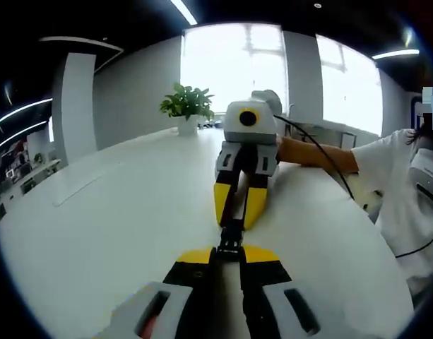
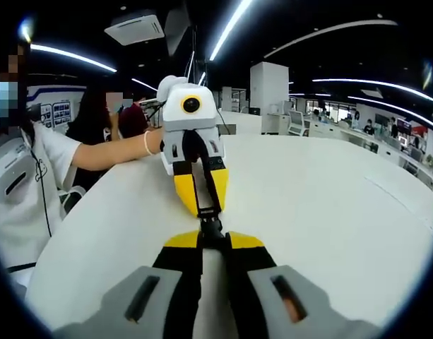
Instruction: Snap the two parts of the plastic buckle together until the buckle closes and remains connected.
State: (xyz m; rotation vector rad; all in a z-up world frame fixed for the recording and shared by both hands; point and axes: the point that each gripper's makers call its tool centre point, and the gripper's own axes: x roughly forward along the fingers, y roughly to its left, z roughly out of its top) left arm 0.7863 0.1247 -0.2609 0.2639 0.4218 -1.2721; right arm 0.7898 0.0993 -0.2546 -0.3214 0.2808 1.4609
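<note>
Over the white table (image 1: 110,212), the black plastic buckle (image 1: 230,236) hangs between two yellow-tipped grippers that face each other tip to tip. My left gripper (image 1: 229,253) rises from the bottom of the left gripper view, shut on the buckle's near end. My right gripper (image 1: 235,220) comes in from beyond, shut on the far end. In the right gripper view the buckle (image 2: 210,224) spans from my right gripper (image 2: 212,241) to the left gripper (image 2: 202,209). The two halves meet in one black line. Whether they are latched is hidden by the fingertips.
A potted plant (image 1: 188,106) stands at the table's far edge before bright windows. A person in a white top (image 1: 396,187) sits at the table's side, forearm (image 2: 110,152) stretched to the gripper. A black cable (image 1: 322,152) trails along the arm. Other people (image 2: 96,113) sit behind.
</note>
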